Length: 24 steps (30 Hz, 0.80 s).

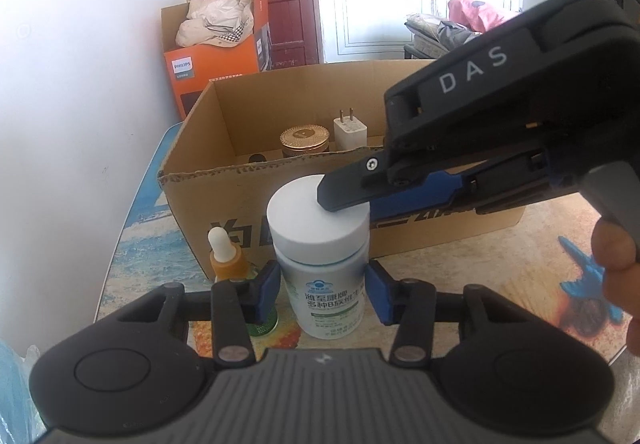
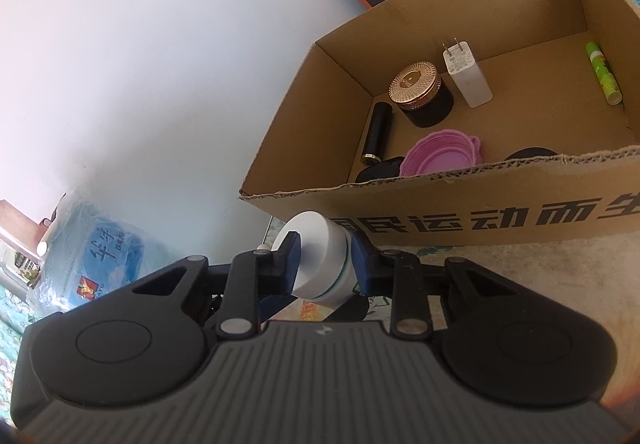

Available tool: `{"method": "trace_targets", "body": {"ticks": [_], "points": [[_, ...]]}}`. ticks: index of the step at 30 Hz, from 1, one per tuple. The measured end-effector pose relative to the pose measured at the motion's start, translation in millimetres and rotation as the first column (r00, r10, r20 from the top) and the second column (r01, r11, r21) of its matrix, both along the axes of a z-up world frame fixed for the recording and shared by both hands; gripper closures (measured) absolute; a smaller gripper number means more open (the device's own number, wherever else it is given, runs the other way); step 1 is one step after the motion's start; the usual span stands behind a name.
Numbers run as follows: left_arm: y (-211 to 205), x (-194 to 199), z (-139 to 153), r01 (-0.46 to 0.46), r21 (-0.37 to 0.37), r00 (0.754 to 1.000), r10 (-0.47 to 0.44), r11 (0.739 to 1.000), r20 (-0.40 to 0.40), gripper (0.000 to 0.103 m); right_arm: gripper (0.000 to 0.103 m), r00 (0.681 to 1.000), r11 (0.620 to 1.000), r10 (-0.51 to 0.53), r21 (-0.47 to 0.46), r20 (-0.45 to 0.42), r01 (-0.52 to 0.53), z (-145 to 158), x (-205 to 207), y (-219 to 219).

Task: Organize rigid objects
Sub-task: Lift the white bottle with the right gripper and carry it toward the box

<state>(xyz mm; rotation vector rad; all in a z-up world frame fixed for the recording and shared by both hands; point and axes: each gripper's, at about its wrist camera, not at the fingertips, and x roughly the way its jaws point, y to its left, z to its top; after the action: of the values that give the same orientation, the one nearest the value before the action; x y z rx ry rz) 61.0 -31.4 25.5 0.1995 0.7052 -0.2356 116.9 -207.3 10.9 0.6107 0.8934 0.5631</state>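
Now I hold the white bottle (image 1: 326,264) with both tools. My left gripper (image 1: 325,290) is narrowed around the bottle body, one blue pad on each side and touching it. My right gripper (image 2: 324,256) is closed on the white cap (image 2: 320,248), and from the left view its finger lies over the cap top. The bottle stands upright on the table (image 1: 520,244), just in front of the cardboard box (image 2: 440,204). A small dropper bottle (image 1: 226,252) stands beside my left jaw, outside it. I judge that I am at the grasp step. Next the bottle must rise above the near wall and go down into a free place inside, clear of the gold-lid jar (image 2: 420,92) and the charger (image 2: 466,74).
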Motion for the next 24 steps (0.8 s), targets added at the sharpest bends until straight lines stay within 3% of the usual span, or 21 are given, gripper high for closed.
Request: {"method": "trace_targets", "body": {"ticks": [9, 19, 24], "points": [[-21.2, -6.8, 2.4, 0.092, -0.035, 0.995, -0.093, 0.995, -0.031, 0.056, 0.078, 0.999, 0.999, -0.047, -0.022, -0.023, 0.047, 4.0, -22.5, -30.8], [-55.8, -21.3, 0.8, 0.216, -0.066, 0.973, -0.221, 0.974, -0.071, 0.055, 0.076, 0.989, 0.991, -0.137, -0.014, -0.061, 0.137, 1.9, -59.7, -80.3], [-65.7, -27.8, 0.6, 0.247, -0.032, 0.968, -0.248, 0.969, -0.050, 0.055, 0.076, 0.985, 0.986, -0.163, 0.007, -0.061, 0.164, -2.4, -68.8, -92.9]]}}
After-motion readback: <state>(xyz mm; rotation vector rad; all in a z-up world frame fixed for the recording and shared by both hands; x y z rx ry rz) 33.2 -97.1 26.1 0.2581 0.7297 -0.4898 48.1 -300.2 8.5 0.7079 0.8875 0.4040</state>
